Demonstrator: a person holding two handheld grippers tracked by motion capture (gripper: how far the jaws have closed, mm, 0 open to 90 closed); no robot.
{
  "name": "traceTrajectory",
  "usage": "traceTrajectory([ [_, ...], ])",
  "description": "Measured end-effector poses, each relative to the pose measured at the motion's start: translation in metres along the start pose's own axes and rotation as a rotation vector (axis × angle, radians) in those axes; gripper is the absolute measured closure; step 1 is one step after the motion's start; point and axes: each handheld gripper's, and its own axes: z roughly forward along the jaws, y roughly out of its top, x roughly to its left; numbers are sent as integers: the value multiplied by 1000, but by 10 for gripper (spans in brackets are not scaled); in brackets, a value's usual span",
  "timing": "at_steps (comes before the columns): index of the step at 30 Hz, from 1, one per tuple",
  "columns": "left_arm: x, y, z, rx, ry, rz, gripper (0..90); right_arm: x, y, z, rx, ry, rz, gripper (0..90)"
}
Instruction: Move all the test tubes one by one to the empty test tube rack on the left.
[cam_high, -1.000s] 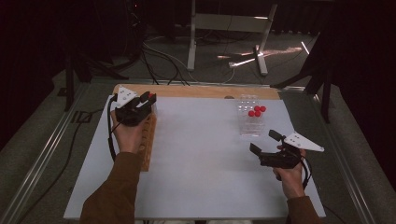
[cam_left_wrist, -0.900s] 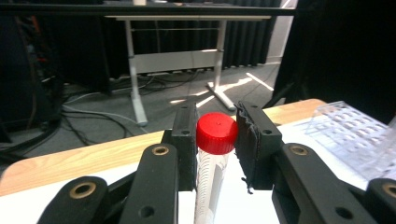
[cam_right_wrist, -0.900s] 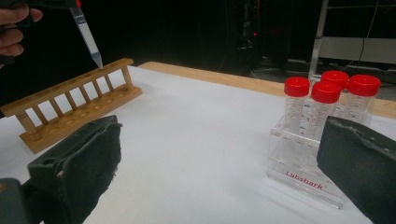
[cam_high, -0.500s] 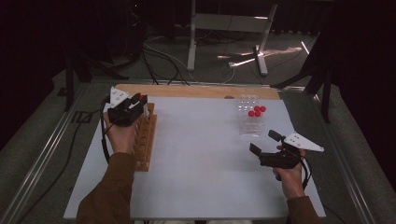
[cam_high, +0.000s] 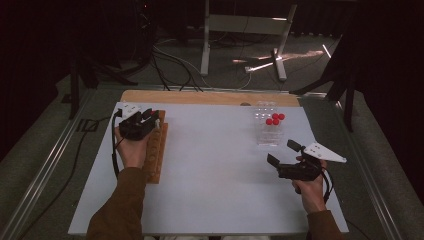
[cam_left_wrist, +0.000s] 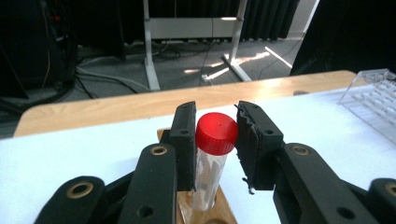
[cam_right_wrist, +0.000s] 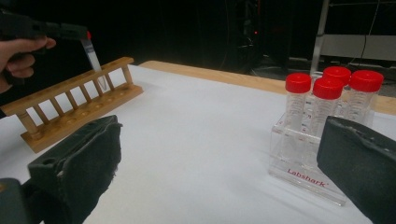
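Note:
My left gripper (cam_high: 148, 120) is shut on a clear tube with a red cap (cam_left_wrist: 215, 133), and holds it upright over the far end of the wooden tube rack (cam_high: 157, 150). In the right gripper view the tube (cam_right_wrist: 93, 55) reaches the rack's top rail (cam_right_wrist: 74, 80), with its tip at one of the far holes. My right gripper (cam_high: 283, 153) hovers open at the near right of the table, nothing between its jaws. In its own view the right gripper (cam_right_wrist: 224, 163) faces a clear plastic rack (cam_right_wrist: 303, 172) that holds several red-capped tubes (cam_right_wrist: 327, 88).
A white sheet (cam_high: 215, 180) covers the table, with a bare wooden strip (cam_high: 200, 97) along its far edge. The clear rack (cam_high: 268, 134) stands at the far right. Beyond the table are a metal stand's legs (cam_high: 240, 30) and cables on the floor.
My left hand has sunk a little and shifted left with the tube, bringing it down to the wooden rack's far end. The right hand has kept still.

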Motion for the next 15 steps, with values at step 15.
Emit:
traceTrajectory([
  [15, 4, -14, 8, 62, -41, -29, 624, -1, -1, 0, 1, -4, 1, 0],
])
